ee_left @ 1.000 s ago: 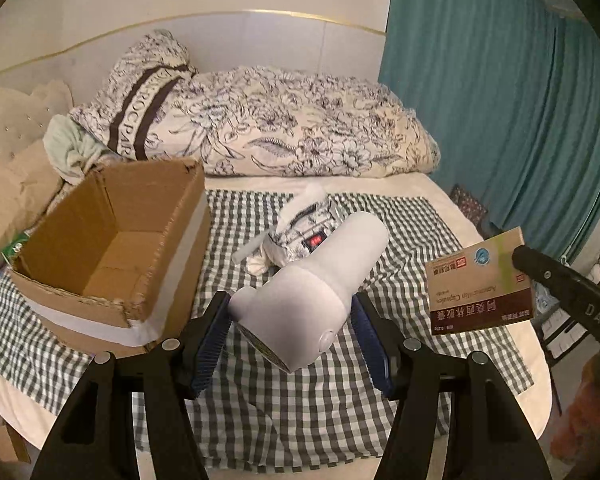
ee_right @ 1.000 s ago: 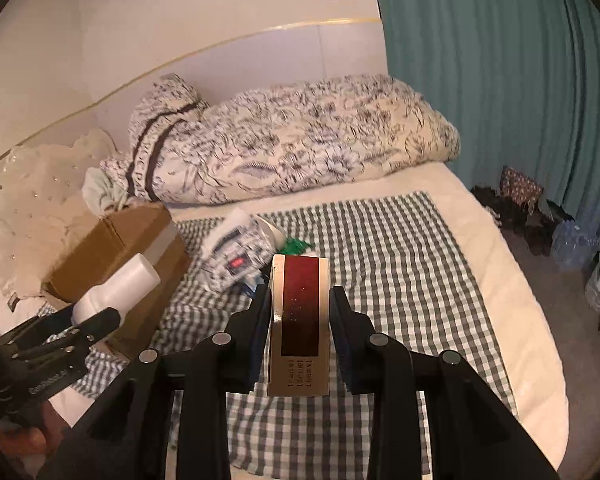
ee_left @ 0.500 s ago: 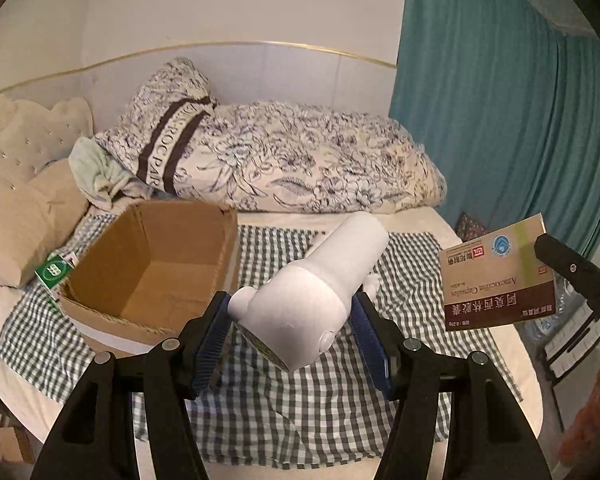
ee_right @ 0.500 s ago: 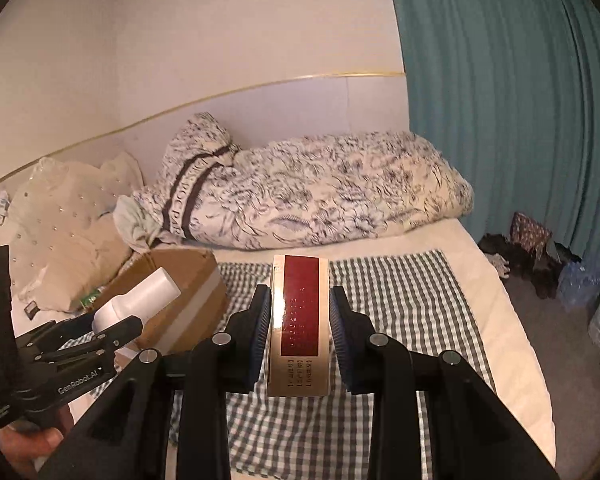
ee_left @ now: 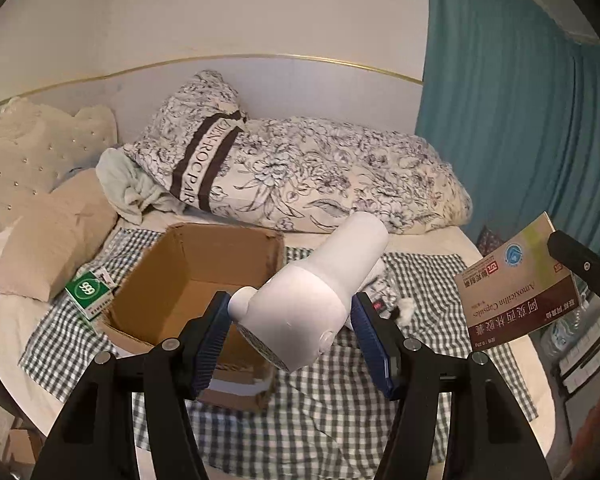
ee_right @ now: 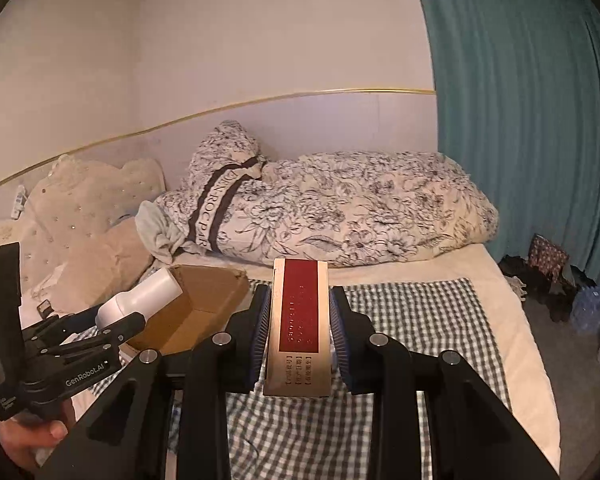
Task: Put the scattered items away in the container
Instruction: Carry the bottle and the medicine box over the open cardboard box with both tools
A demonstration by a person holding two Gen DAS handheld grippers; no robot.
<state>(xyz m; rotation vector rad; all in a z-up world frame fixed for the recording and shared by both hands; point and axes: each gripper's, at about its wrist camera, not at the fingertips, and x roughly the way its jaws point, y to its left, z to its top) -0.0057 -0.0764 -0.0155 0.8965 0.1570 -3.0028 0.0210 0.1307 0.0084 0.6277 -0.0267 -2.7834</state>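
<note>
Green packet [ee_left: 89, 291] lay on the bed, left of the cardboard box [ee_left: 188, 280]. Left hand-held gripper [ee_left: 292, 330] clamped a white device [ee_left: 312, 292] beside the open box. Right hand-held gripper [ee_right: 300, 330] clamped a medicine box [ee_right: 300, 320] above the checked cloth [ee_right: 420, 320].

Teal curtain [ee_left: 512, 128], pale wall [ee_left: 220, 12]

white bottle [ee_left: 316, 300], brown cardboard box [ee_left: 204, 264], green-white checked cloth [ee_left: 308, 412], teal curtain [ee_left: 512, 120].
</note>
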